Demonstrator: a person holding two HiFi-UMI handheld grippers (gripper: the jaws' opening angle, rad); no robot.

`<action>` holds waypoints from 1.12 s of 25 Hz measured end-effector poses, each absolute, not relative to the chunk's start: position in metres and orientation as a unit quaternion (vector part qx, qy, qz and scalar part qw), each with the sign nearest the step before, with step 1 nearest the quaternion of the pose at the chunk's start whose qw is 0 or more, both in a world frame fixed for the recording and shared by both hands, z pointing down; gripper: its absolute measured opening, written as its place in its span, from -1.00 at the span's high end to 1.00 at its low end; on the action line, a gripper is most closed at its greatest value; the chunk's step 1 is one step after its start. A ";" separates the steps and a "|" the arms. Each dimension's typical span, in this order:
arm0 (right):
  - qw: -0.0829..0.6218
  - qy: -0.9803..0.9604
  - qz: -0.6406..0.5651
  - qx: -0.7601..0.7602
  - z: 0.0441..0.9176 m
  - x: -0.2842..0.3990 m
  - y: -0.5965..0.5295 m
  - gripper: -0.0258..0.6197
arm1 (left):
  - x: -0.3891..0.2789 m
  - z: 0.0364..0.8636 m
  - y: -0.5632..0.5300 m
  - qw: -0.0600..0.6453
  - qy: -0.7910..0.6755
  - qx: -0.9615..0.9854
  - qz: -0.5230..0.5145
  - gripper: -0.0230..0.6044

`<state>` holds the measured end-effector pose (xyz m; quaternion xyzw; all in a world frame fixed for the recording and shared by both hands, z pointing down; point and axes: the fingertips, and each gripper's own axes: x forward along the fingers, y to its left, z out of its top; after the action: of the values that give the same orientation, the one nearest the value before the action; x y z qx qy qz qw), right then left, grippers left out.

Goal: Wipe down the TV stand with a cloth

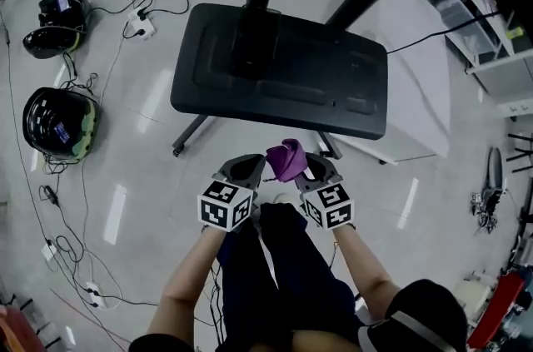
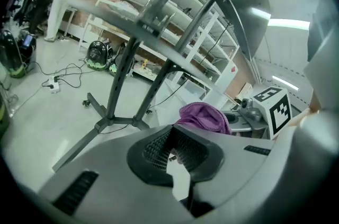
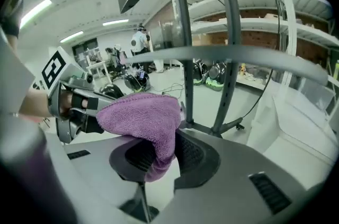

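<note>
From the head view, the TV stand presents its black platform on the pale floor, with two dark posts rising past the camera. Below it the left gripper and right gripper sit side by side above the person's legs. The purple cloth bunches between them, short of the platform's near edge. Two helmets and loose cables lie well off to the left.

The left gripper view shows that gripper's ribbed pads closed together with nothing caught in them (the head view cannot settle this). The cloth shows just beyond, beside the other gripper's marker cube.

The right gripper view shows its jaws clamped on the cloth, whose free fold mounds up over the left pad. Behind it are the stand's legs and shelving.
</note>
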<state>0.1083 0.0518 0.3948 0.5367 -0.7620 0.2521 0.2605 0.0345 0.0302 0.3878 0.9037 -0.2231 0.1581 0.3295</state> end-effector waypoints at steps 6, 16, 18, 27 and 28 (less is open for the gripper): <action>0.227 -0.762 0.268 0.545 0.269 0.104 0.063 0.62 | 0.032 0.266 0.032 0.308 -0.260 0.902 0.156 0.91; 0.148 -0.757 0.221 0.596 0.056 0.125 0.083 0.62 | 0.034 0.067 0.035 0.300 -0.279 0.905 0.115 0.91; 0.137 -0.748 0.203 0.616 0.025 0.140 0.093 0.62 | 0.041 0.037 0.044 0.285 -0.273 0.912 0.112 0.91; 0.082 -0.717 0.143 0.677 -0.049 0.205 0.129 0.62 | 0.067 -0.014 0.079 0.254 -0.292 0.918 0.083 0.91; 0.073 -0.717 0.137 0.680 -0.054 0.211 0.130 0.62 | 0.072 -0.018 0.079 0.246 -0.292 0.921 0.081 0.91</action>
<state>0.2107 0.1300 -0.0537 0.6796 -0.7169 0.1374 0.0733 0.0718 0.0793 -0.0178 0.9208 -0.2919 0.0805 0.2456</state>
